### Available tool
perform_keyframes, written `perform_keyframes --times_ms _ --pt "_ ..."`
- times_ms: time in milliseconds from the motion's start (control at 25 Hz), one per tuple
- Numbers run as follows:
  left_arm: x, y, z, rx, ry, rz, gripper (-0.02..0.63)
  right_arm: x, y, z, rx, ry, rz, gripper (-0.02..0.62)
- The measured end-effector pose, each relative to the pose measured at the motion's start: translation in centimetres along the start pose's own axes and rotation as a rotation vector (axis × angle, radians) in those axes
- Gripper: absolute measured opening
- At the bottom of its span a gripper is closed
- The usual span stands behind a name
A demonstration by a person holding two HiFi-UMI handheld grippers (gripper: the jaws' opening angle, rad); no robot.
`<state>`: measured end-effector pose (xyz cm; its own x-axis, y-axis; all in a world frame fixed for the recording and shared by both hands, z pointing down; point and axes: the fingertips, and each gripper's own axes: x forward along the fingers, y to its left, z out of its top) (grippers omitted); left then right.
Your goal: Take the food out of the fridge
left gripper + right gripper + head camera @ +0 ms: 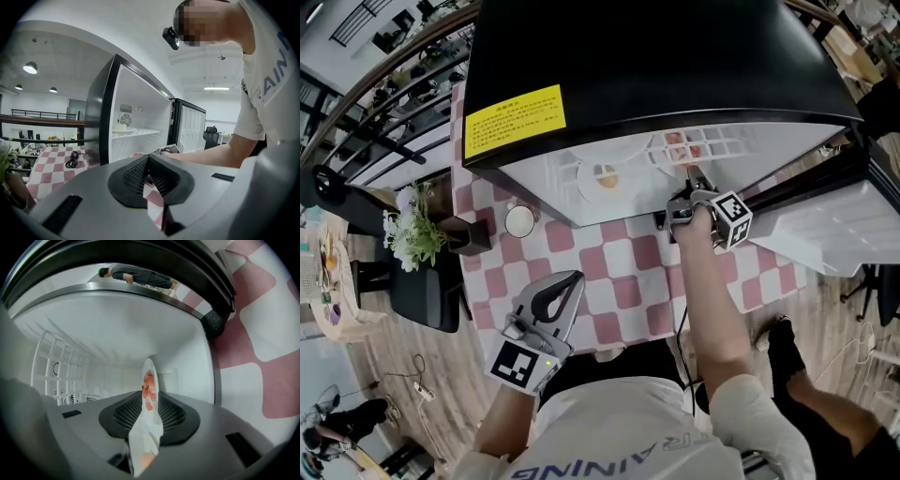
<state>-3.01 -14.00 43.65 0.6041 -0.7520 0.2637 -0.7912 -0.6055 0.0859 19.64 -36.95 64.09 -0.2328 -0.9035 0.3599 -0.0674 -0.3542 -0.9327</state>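
A black mini fridge stands open on a pink-and-white checked table. On its white shelf lie two white plates of food. One plate lies toward the left. My right gripper reaches into the fridge and is shut on the rim of the other plate. In the right gripper view that plate shows edge-on between the jaws, with reddish food on it. My left gripper hovers over the table's near edge, apart from the fridge. Its tips meet with nothing between them.
The fridge door hangs open at the right. A small white round dish and a potted plant stand left of the fridge. A black cable lies on the cloth. A dark chair is at the table's left.
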Motion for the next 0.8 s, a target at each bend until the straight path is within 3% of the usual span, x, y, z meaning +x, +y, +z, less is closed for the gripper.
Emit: perform_keyframes --times_ms 120,240,800 --pt "0.2 0.0 -0.1 -0.022 0.013 -0.001 0.008 0.0 -0.2 0.1 0.031 -0.023 0.015 0.112" --pt "0.3 0.0 -0.2 -0.023 0.016 -0.003 0.008 0.0 -0.7 0.1 0.039 -0.034 0.006 0.034" --pt "-0.2 -0.5 0.1 0.0 0.008 -0.032 0.008 -3.3 0.3 -1.2 -0.003 -0.011 0.142 0.028"
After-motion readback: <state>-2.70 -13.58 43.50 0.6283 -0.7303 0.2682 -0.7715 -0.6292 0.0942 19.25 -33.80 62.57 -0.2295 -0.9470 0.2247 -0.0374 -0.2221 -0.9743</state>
